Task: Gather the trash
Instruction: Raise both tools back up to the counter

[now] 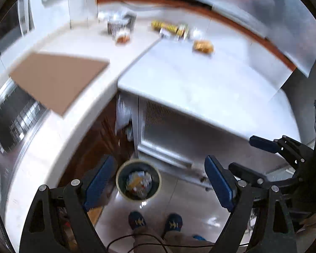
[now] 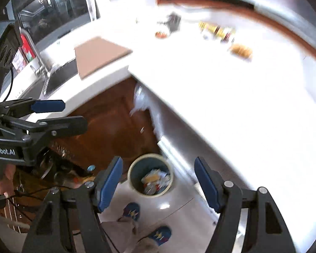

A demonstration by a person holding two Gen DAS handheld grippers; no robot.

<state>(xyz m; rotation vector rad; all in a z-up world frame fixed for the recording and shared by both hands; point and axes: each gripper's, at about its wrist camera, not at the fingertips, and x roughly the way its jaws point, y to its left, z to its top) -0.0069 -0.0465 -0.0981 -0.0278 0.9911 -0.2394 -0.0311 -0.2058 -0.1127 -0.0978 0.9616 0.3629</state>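
Note:
A round trash bin [image 1: 138,181] stands on the floor below, with several crumpled wrappers inside; it also shows in the right wrist view [image 2: 151,176]. My left gripper [image 1: 158,181] is open and empty, held high above the bin. My right gripper [image 2: 159,182] is open and empty too, also high above the bin. The right gripper shows at the right edge of the left wrist view [image 1: 242,156], and the left gripper at the left edge of the right wrist view [image 2: 73,115]. Both views are blurred.
A white counter [image 1: 200,80] holds a yellowish packet [image 1: 202,46], a row of small packets [image 1: 170,28] and jars [image 1: 121,28] at the back. A brown board [image 1: 59,80] lies by the sink [image 2: 59,76]. My slippered feet [image 1: 155,222] stand near the bin.

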